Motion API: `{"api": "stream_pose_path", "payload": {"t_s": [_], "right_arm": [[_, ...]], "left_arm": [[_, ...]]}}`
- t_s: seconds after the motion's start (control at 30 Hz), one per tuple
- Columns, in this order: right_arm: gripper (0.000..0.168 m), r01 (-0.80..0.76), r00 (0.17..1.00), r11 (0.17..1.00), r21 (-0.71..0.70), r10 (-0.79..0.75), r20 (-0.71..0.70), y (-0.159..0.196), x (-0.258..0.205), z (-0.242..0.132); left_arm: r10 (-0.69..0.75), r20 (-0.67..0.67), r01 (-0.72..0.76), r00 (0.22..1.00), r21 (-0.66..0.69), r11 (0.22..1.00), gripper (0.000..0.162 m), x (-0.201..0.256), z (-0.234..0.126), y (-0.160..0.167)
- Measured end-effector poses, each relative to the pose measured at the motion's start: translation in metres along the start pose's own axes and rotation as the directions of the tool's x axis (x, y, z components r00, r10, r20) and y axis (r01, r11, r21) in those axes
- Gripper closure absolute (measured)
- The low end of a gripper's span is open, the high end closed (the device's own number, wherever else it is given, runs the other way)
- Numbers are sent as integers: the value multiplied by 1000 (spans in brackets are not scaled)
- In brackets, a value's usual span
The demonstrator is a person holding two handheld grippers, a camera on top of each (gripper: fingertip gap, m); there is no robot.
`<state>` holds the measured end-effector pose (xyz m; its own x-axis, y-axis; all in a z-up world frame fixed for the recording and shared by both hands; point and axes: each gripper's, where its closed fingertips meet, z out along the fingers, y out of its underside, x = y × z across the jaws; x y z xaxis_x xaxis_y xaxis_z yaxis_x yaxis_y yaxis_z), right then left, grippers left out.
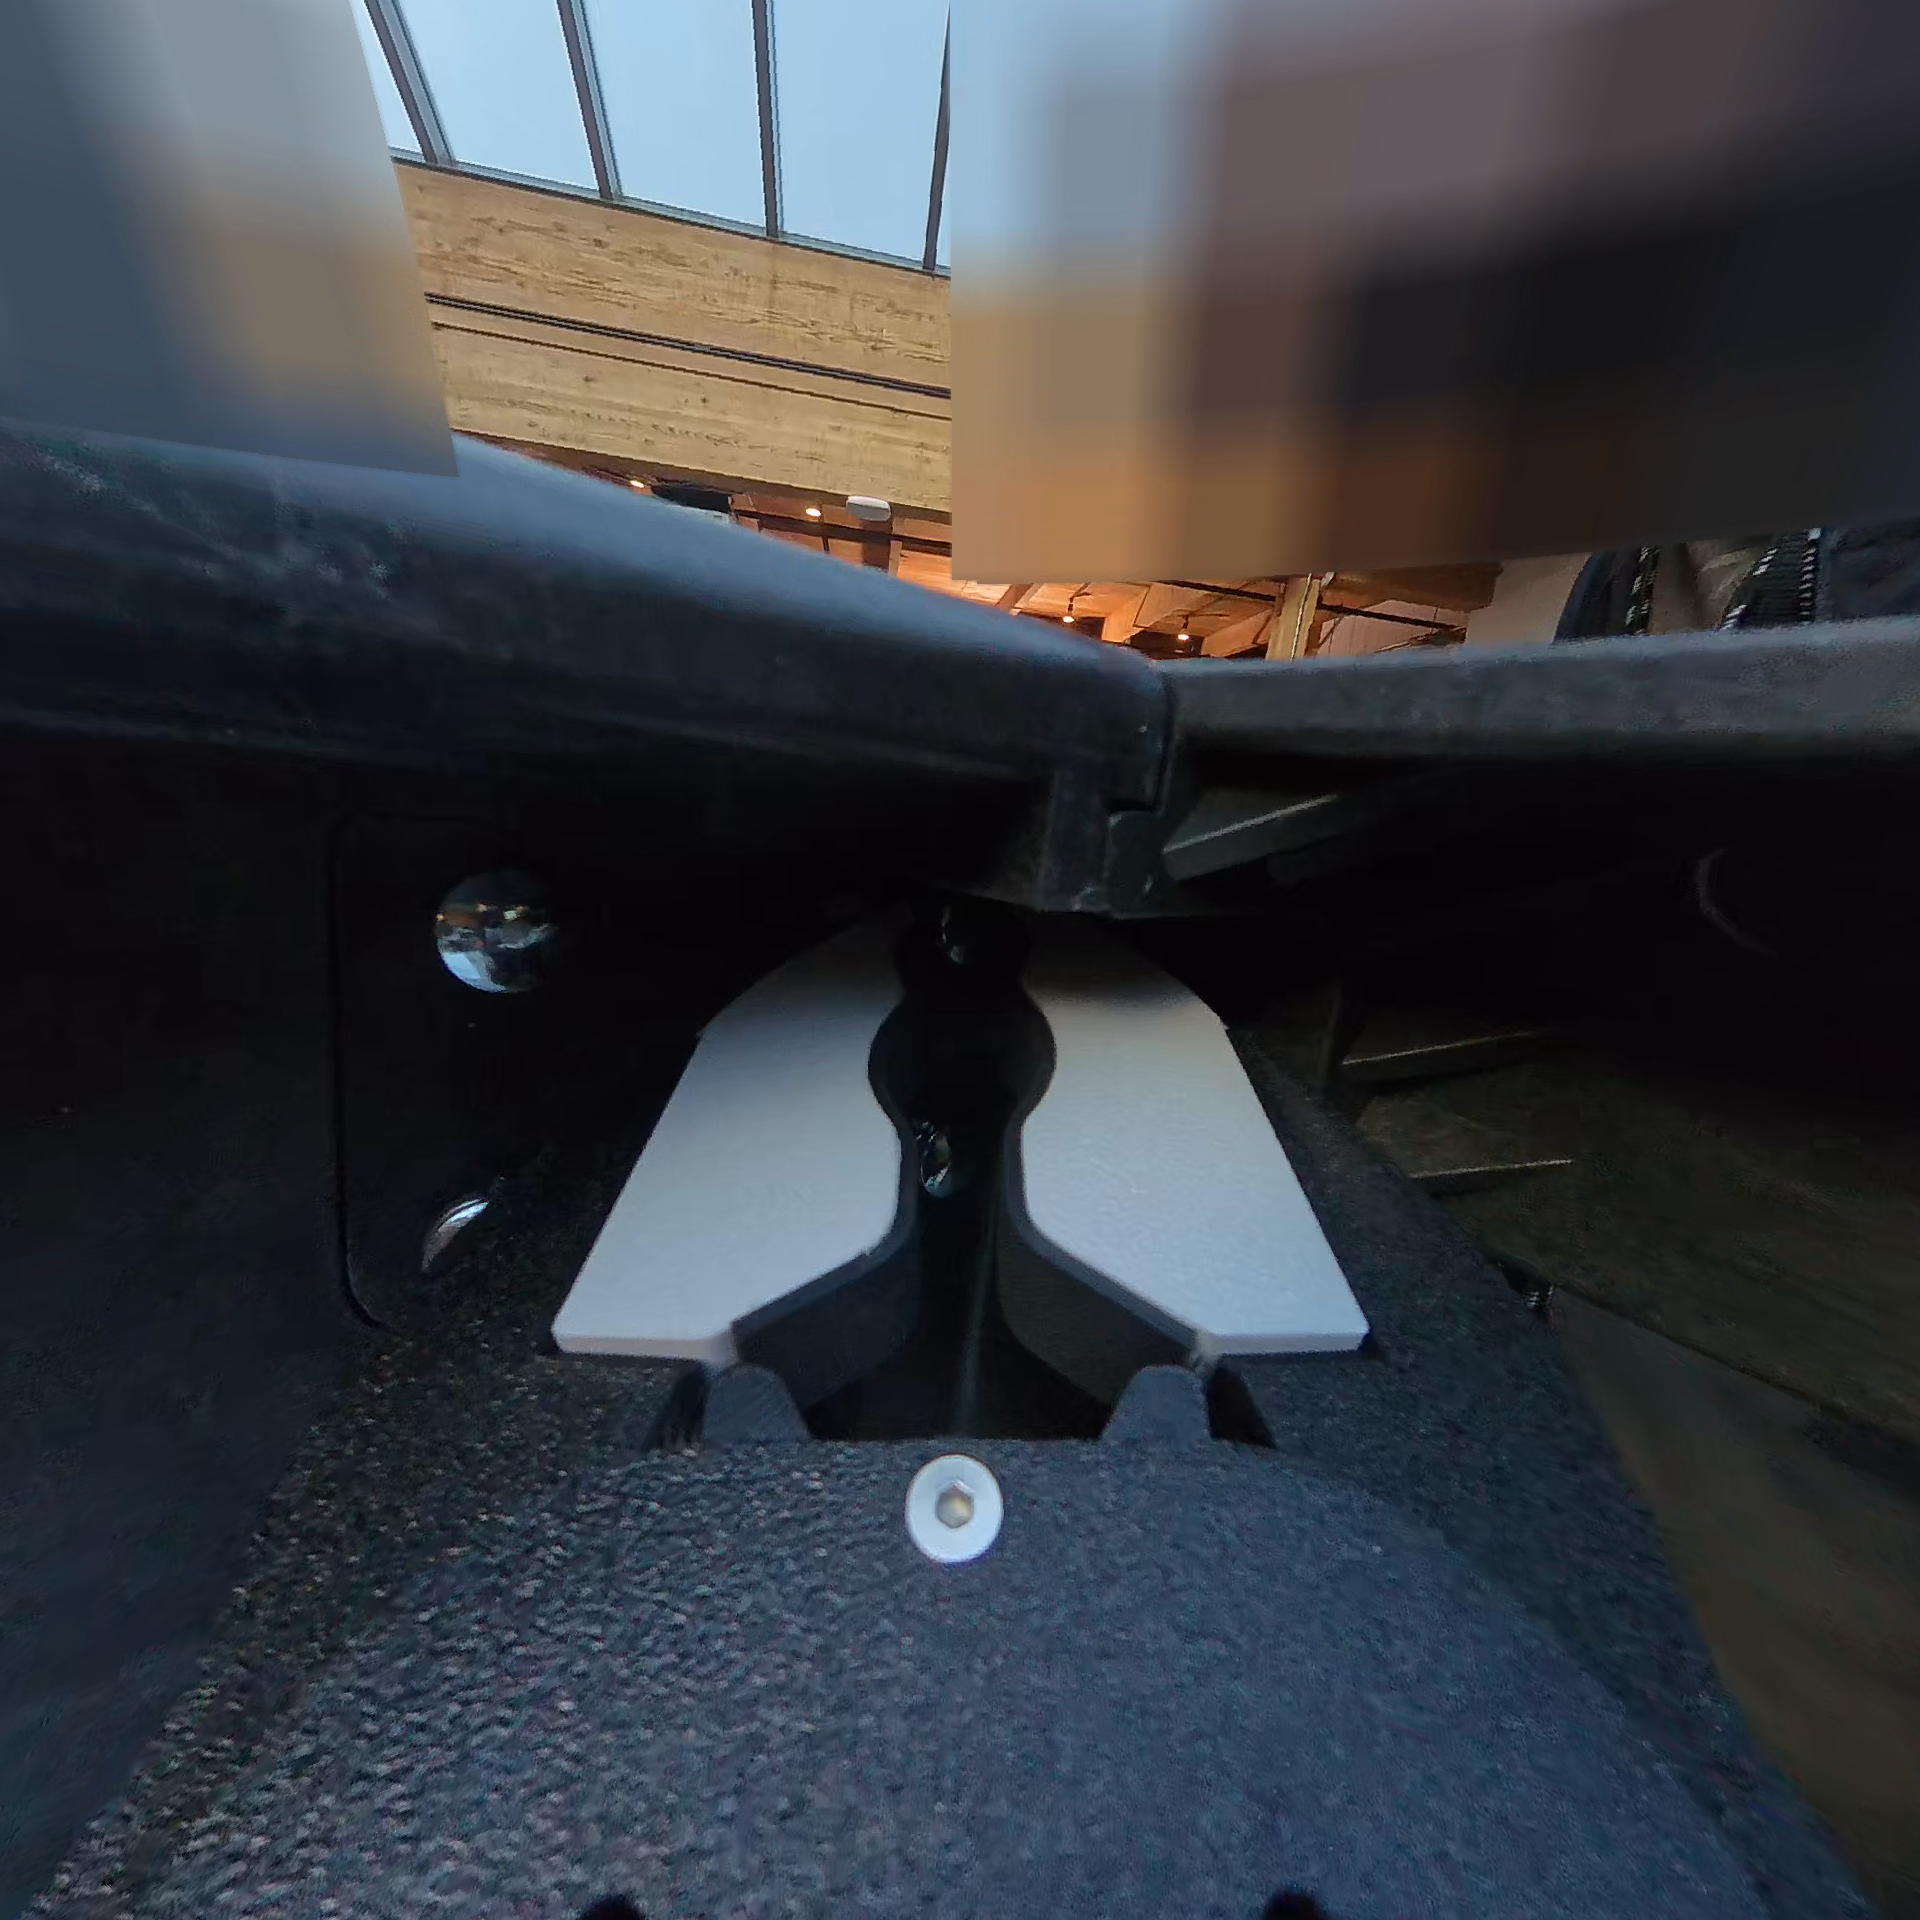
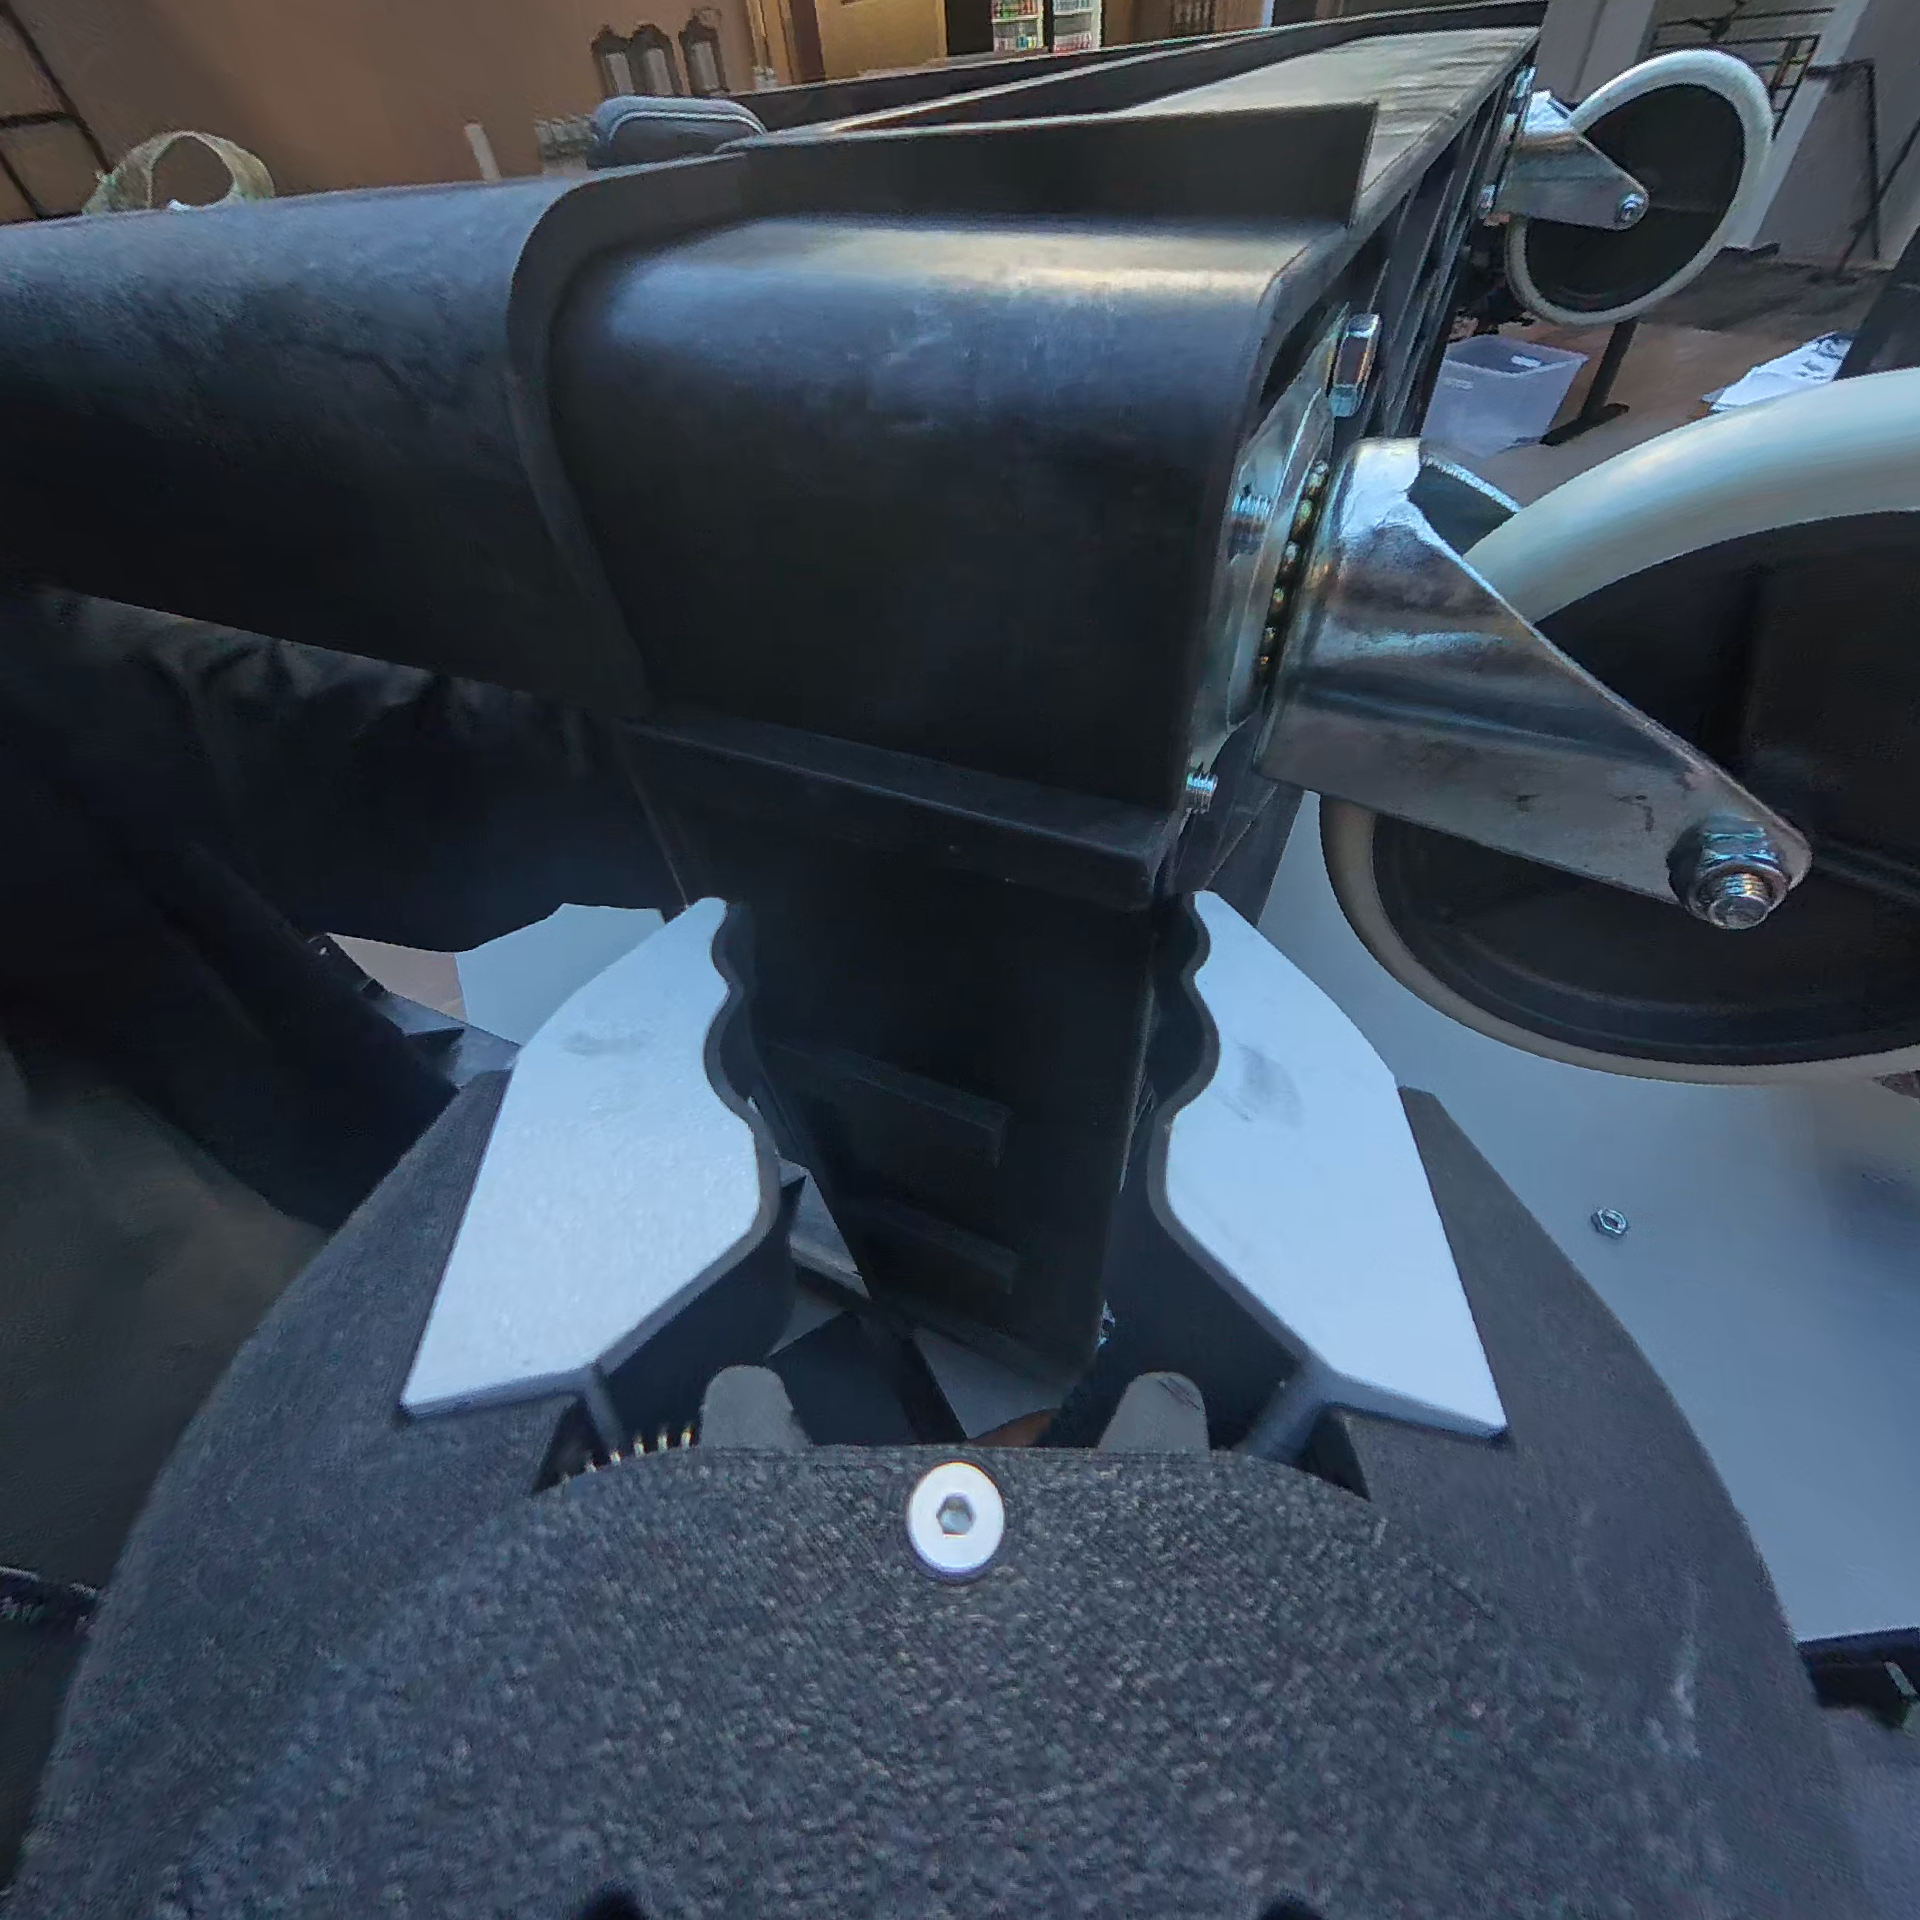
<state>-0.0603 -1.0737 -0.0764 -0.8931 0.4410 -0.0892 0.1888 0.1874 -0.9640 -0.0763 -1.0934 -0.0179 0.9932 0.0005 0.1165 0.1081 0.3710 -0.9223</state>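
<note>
A black plastic cart (image 2: pixel 883 436) lies tipped over, with its caster wheels sideways. My right gripper (image 2: pixel 961 925) is shut on the cart's black corner post (image 2: pixel 935 1091), one finger on each side. A cream-tyred caster (image 2: pixel 1621 831) in a steel fork (image 2: pixel 1455 665) sits just to the right. My left gripper (image 1: pixel 961 935) is tucked under the cart's black rim (image 1: pixel 520 623). Its fingers (image 1: pixel 748 1143) stand close together around a thin dark thing with metal glints (image 1: pixel 935 1153); I cannot tell what it is.
A second caster (image 2: pixel 1631 187) is at the far end of the cart. A loose nut (image 2: pixel 1608 1223) lies on the white table (image 2: pixel 1558 1403). A clear tub (image 2: pixel 1507 384) stands behind. A dark sleeve (image 2: pixel 208 779) is on the left. Shiny bolt heads (image 1: pixel 494 930) show under the rim.
</note>
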Motion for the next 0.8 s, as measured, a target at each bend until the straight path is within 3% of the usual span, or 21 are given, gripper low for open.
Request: {"api": "stream_pose_path", "payload": {"t_s": [0.8], "right_arm": [[88, 30, 998, 999, -19, -29, 58, 1, -2, -1]], "left_arm": [[-25, 2, 25, 1000, -6, 1000, 152, 0, 0, 0]]}}
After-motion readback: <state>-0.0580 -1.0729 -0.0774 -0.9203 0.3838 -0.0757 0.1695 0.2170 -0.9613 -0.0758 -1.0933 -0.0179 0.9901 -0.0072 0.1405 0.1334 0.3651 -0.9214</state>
